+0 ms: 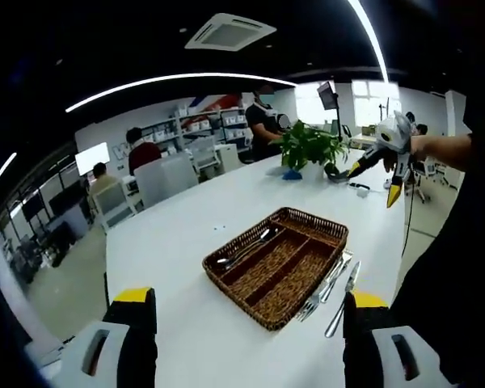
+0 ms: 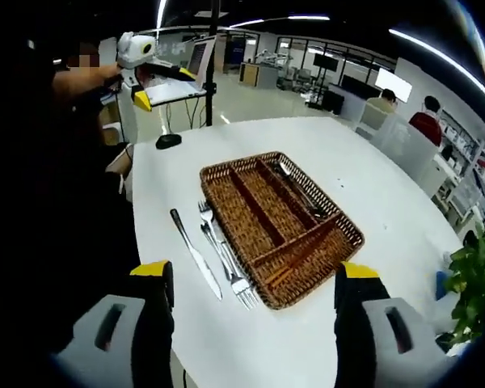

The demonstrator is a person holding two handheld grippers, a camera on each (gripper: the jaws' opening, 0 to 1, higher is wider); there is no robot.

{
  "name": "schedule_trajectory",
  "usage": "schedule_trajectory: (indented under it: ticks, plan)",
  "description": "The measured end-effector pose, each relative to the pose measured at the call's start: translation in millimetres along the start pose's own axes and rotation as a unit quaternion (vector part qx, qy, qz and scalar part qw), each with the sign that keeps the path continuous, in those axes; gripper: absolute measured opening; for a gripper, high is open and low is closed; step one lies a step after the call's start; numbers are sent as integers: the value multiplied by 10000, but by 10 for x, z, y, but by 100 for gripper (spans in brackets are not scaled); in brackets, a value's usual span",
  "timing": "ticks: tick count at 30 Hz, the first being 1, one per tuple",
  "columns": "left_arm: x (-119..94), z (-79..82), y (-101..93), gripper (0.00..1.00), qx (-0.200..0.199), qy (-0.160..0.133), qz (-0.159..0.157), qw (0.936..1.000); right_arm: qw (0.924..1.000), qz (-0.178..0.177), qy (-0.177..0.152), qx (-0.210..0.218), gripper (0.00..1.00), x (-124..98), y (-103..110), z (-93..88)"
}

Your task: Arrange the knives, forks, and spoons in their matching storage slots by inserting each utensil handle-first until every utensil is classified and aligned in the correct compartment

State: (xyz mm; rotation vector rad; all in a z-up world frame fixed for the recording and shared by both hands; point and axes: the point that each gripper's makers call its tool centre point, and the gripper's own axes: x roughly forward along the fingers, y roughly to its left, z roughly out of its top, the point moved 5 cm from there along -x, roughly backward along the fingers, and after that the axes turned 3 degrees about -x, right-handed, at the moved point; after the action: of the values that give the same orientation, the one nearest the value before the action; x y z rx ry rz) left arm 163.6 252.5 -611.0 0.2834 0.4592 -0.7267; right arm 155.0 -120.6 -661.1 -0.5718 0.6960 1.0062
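Utensils: knife point(image 2: 196, 263) and two forks point(image 2: 224, 257) lie loose on white table point(image 2: 388, 202), just beside wicker tray point(image 2: 279, 226); spoons point(image 2: 299, 192) sit in tray's far slot. Left gripper point(image 1: 246, 323) and right gripper point(image 2: 255, 311) both spread wide, holding nothing. Potted plant point(image 1: 309, 147) stands near table's far end, w/ seated people beyond.

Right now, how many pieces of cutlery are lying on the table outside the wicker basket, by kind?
Knife: 1
Forks: 2
Total: 3
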Motion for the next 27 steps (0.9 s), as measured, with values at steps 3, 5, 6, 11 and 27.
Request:
schedule_trajectory:
  ticks: [3, 5, 6, 11, 27]
  plan:
    - [-16, -16, -33, 100, -2, -5, -6, 10000, 9992, 194, 209, -291, 68, 186, 64, -85]
    - [-31, -40, -51, 100, 13, 12, -14, 10000, 9977, 409, 408, -349, 61, 295, 135, -162]
    - [-38, -53, -53, 100, 15, 31, -13, 10000, 9974, 453, 414, -388, 57, 339, 152, -175]
    - [-103, -110, -48, 100, -14, 79, 29, 10000, 9947, 658, 471, -631, 49, 596, 224, -243]
    - [-97, -163, -7, 100, -10, 153, 24, 9999, 9831, 1109, 791, -1221, 26, 1136, 261, -494]
